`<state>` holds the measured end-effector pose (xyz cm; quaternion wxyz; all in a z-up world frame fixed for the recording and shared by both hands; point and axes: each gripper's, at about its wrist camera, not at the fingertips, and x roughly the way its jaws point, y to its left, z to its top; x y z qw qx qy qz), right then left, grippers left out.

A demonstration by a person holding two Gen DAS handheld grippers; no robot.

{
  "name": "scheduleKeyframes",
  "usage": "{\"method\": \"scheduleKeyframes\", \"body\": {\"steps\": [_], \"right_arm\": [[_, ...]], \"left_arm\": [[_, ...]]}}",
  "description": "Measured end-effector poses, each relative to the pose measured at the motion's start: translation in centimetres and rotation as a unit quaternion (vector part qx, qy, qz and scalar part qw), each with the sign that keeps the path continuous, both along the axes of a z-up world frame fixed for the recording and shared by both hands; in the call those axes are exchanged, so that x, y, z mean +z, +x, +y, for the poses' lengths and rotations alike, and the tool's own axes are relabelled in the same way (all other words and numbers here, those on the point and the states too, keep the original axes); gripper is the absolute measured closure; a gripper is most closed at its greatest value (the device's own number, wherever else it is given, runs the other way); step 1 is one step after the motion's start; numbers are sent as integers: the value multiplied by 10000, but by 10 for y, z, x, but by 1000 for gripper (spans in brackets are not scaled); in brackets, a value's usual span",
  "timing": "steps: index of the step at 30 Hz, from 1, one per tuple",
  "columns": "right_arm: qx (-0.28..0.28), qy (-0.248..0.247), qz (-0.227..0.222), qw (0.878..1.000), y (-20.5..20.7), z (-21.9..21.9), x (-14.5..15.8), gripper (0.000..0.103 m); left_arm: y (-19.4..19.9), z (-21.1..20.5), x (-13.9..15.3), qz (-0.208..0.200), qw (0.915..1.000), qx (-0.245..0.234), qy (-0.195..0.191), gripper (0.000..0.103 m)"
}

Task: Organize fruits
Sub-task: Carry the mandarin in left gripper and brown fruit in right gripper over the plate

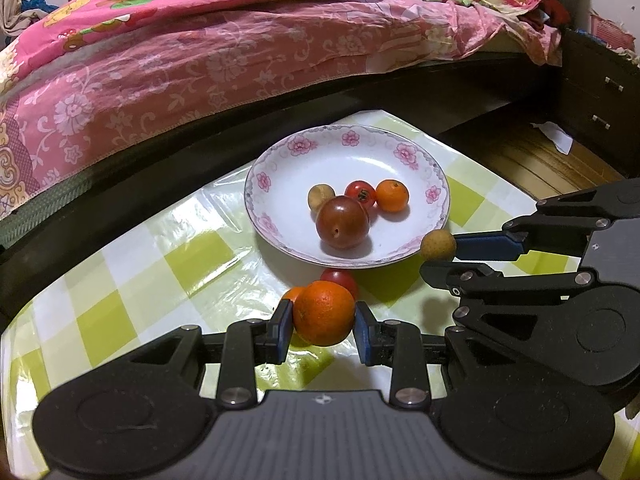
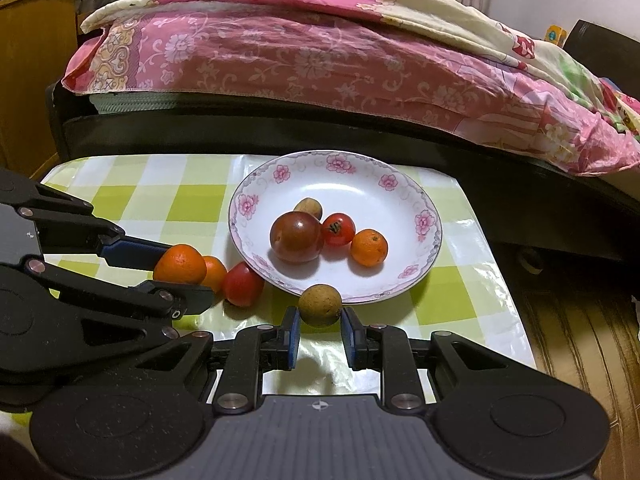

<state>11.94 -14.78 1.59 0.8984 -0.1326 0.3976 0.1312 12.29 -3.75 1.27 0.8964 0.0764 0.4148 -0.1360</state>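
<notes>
Holding an orange (image 1: 324, 312) between the blue pads of my left gripper (image 1: 323, 330), I keep it just above the checked tablecloth (image 1: 132, 280), in front of the flowered plate (image 1: 280, 168). Both pads press on its sides. Just behind it lie a smaller orange (image 2: 214, 272) and a red tomato (image 2: 242, 284), close to the plate's near rim. My right gripper (image 2: 320, 330) is clamped on a small brownish round fruit (image 2: 320, 305), right at the plate's front edge; I cannot tell if it touches the rim. On the plate sit a dark red plum (image 1: 342, 222), a second brownish fruit (image 1: 320, 197) behind it, a small tomato (image 1: 360, 193) and a small mandarin (image 1: 392, 195), all close together. Behind the table is a bed with a pink flowered quilt (image 1: 200, 52).
</notes>
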Motion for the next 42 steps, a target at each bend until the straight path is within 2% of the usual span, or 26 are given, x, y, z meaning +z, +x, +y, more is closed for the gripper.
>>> {"method": "scheduleKeyframes", "body": {"steps": [18,32,42], "right_arm": [[-32,52,-25,10000,3,-1,2,83],[-91,135,-60,9998,18,-2,0,83],[-247,176,-58,9995,35,-11,-5,83]], "left_arm": [[3,0,2,-25,10000,2,18,64],[29,0,6,-231,9997,59,-8,65],[47,-6,-4,-188,9998,44,-35,65]]}}
